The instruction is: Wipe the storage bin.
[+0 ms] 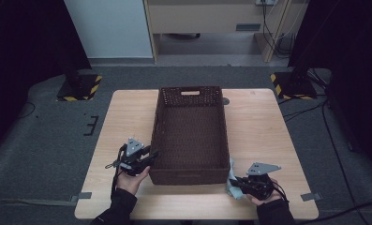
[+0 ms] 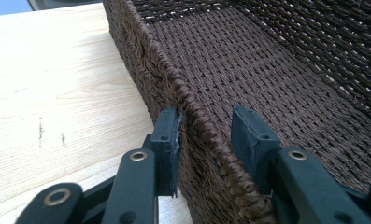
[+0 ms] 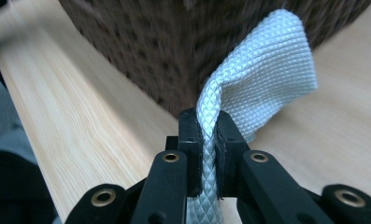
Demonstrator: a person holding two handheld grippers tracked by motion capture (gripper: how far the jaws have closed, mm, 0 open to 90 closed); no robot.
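The right gripper (image 3: 207, 140) sits low in the right gripper view with its black jaws pinched tight on a pale cloth (image 3: 262, 70), whose diamond-weave fabric stands up out of the grip and flops over toward the upper right of that frame. In the high view this gripper (image 1: 235, 182) lies at the lower right, near the table's (image 1: 127, 112) front edge, and the cloth (image 1: 231, 180) shows as a small light patch just beside the basket's (image 1: 191, 177) near right corner. The left gripper (image 2: 204, 140) straddles the basket's rim (image 2: 195, 116) with its jaws partly apart: the left pad lies close against the outer wall, perhaps touching it, while the right pad stands clear inside. In the high view it (image 1: 152, 157) is at the lower left, at the basket's left wall. The basket is a long dark brown rectangle of tightly woven fibre with a braided rim and a handle slot (image 1: 190, 92) in its far end wall. Bare pale wood grain runs wide on both sides of it. The basket's near wall is blurred in the right gripper view, and both forearms are cut off by the bottom edge
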